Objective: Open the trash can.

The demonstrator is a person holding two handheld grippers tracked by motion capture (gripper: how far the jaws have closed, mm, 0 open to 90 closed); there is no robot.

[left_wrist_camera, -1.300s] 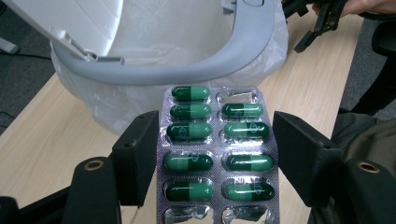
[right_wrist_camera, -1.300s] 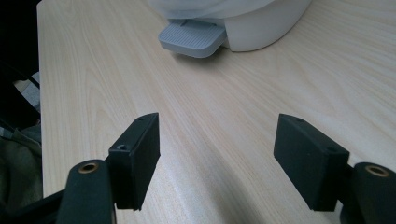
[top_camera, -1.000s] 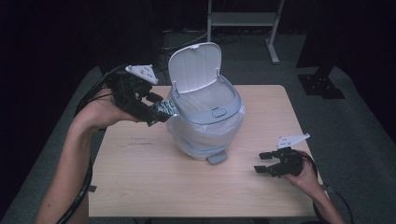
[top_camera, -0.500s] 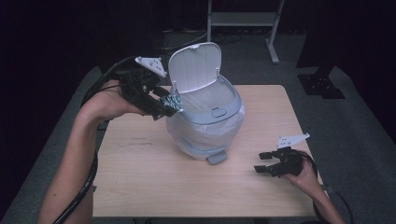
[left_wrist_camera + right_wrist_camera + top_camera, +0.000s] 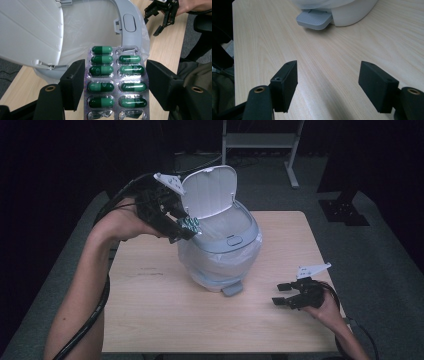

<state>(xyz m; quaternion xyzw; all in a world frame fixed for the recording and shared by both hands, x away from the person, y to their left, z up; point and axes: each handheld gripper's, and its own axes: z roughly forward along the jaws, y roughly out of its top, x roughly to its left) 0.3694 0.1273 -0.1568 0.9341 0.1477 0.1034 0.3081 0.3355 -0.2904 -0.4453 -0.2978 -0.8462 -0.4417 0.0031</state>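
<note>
- Blister pack (image 5: 116,82) of green capsules sits between the left claw (image 5: 186,227) jaws, held up over the bin's rim at about 10 o'clock of the bin (image 5: 220,250) in the high view. In the left gripper view the jaws stand at either edge of the foil (left jaw touching it; right jaw close, contact hard to tell).
- Pack: two columns of caps, most pockets full; top-right pocket and the two bottom ones look emptied and crumpled.
- Bin is white/grey w/ a clear liner bag (image 5: 215,257), standing mid-bench. Its lid (image 5: 207,190) is up, hinged at the 12 o'clock side, tilted back.
- Grey foot pedal (image 5: 314,19) sticks out at the bin's base toward 6 o'clock, resting on the bench (image 5: 150,305).
- Left hand (image 5: 132,222) and forearm reach in from 7 o'clock, arm raised above the bench; black cable (image 5: 90,315) trails down beside it.
- Right claw (image 5: 282,295) is at approx 4 o'clock of the bin, well apart from it, low over the bench near its right edge. Jaws are spread apart w/ nothing between them (right gripper view shows bare wood in the gap).
- Right hand (image 5: 325,305) comes in from 5 o'clock; grey plate (image 5: 312,269) sits on top of that gripper.
</note>
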